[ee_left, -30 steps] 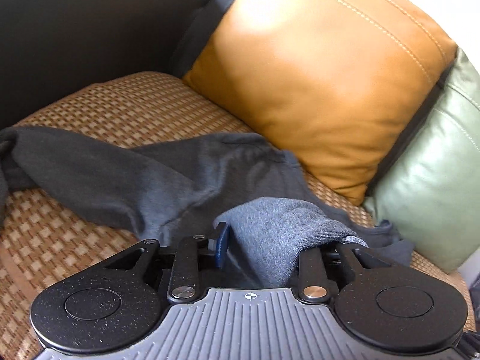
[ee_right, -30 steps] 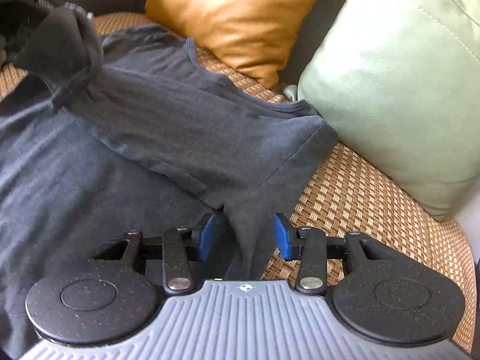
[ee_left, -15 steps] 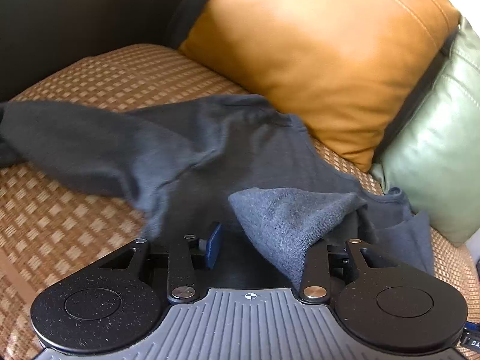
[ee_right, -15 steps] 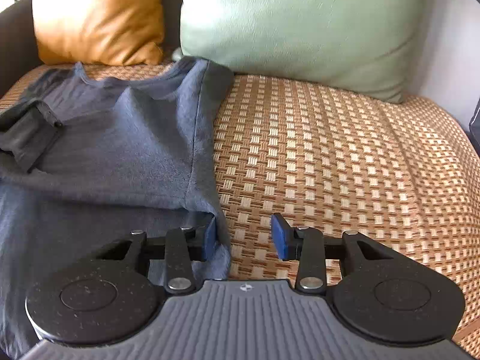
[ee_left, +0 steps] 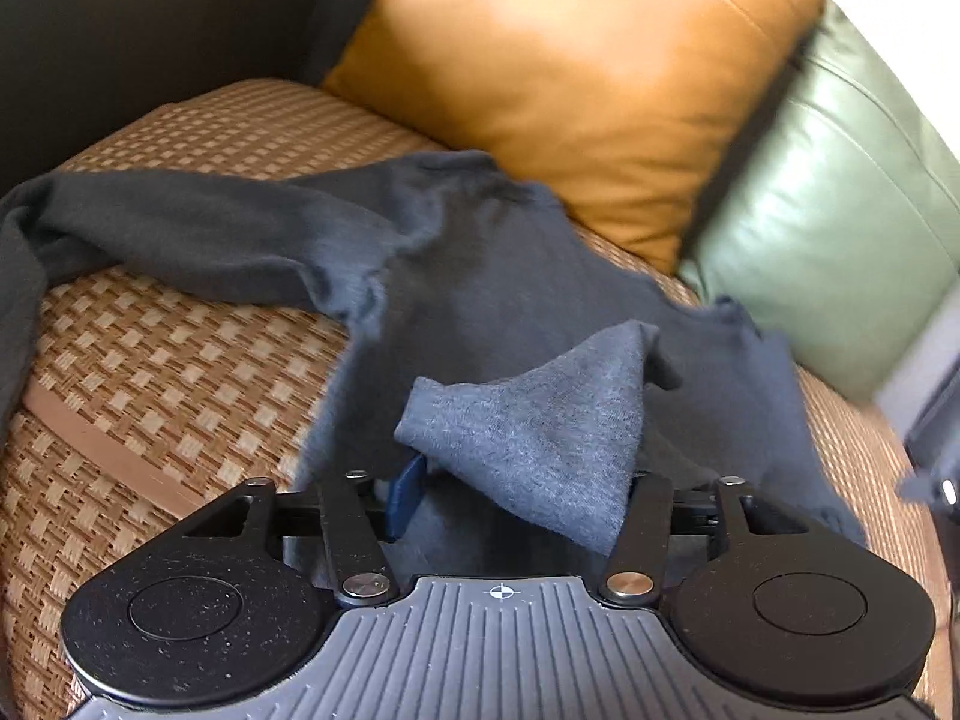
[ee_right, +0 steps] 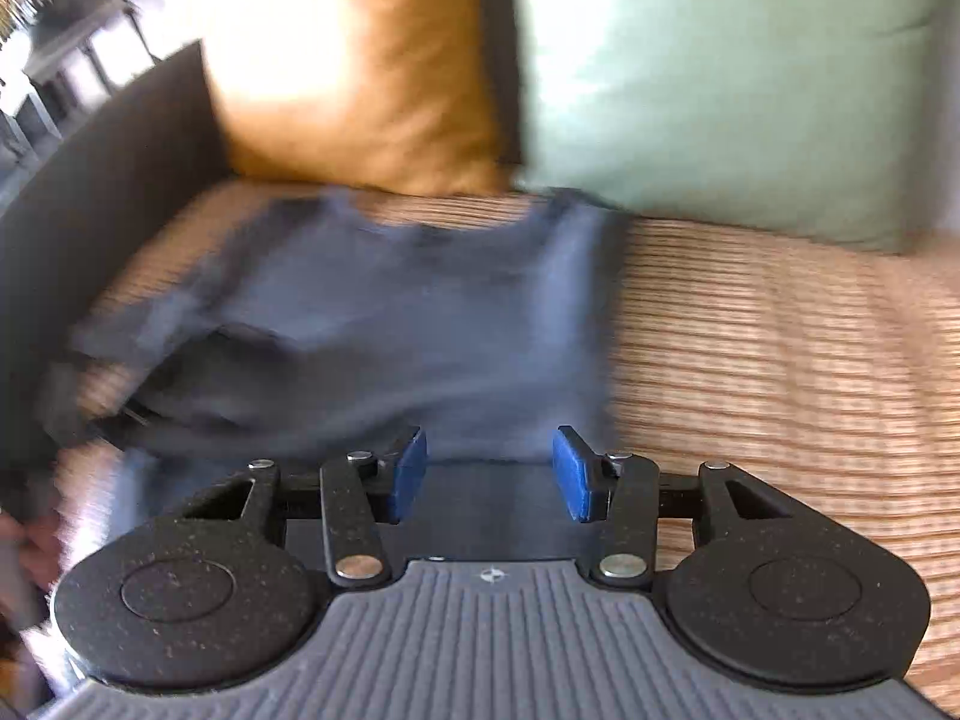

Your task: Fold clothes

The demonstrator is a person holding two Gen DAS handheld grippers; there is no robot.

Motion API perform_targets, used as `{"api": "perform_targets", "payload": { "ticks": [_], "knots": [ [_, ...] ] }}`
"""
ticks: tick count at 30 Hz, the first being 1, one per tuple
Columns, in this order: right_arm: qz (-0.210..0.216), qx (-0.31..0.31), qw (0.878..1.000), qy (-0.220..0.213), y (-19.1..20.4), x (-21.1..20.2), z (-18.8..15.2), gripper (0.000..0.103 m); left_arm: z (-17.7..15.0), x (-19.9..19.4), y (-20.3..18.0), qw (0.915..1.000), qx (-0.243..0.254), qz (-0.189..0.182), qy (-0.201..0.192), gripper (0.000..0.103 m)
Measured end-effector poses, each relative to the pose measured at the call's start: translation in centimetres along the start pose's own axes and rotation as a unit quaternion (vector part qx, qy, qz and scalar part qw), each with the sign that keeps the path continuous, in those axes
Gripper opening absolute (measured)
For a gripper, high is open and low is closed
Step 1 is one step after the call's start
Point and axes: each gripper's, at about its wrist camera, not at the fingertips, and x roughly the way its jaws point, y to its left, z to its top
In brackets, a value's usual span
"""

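A dark grey T-shirt (ee_left: 480, 276) lies on a woven sofa seat (ee_left: 180, 360); it also shows in the right wrist view (ee_right: 432, 312), blurred by motion. My left gripper (ee_left: 516, 480) has its jaws wide apart, with a fold of the shirt (ee_left: 540, 420) draped over the right finger and hiding its pad; the left blue pad (ee_left: 408, 492) shows bare. One sleeve (ee_left: 180, 228) stretches off to the left. My right gripper (ee_right: 489, 474) is open and empty just above the shirt's near edge, both blue pads visible.
An orange cushion (ee_left: 570, 78) and a pale green cushion (ee_left: 840, 228) lean against the sofa back behind the shirt. A dark armrest (ee_right: 102, 180) rises on the left. Bare woven seat (ee_right: 780, 360) extends to the right of the shirt.
My right gripper has let go of the shirt's edge and swung left, now over the shirt with empty jaws. My left gripper has drawn back a little, the fold still draped over it.
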Motion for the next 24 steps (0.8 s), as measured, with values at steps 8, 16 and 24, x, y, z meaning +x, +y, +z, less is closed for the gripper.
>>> {"api": "perform_targets", "payload": {
  "ticks": [8, 16, 24],
  "knots": [
    [0.114, -0.005, 0.993, 0.032, 8.5, 7.7, 2.3, 0.052, -0.4, 0.8, -0.2, 0.9991, 0.037, 0.015, -0.012, 0.069],
    [0.108, -0.079, 0.99, 0.048, 10.9, 13.2, 3.3, 0.052, -1.1, 0.9, -0.4, 0.997, 0.074, 0.003, -0.025, 0.069],
    [0.141, -0.08, 0.986, 0.026, 12.6, 10.9, 5.5, 0.007, -1.0, 0.0, -0.1, 0.9966, 0.077, -0.023, -0.018, 0.079]
  ]
}}
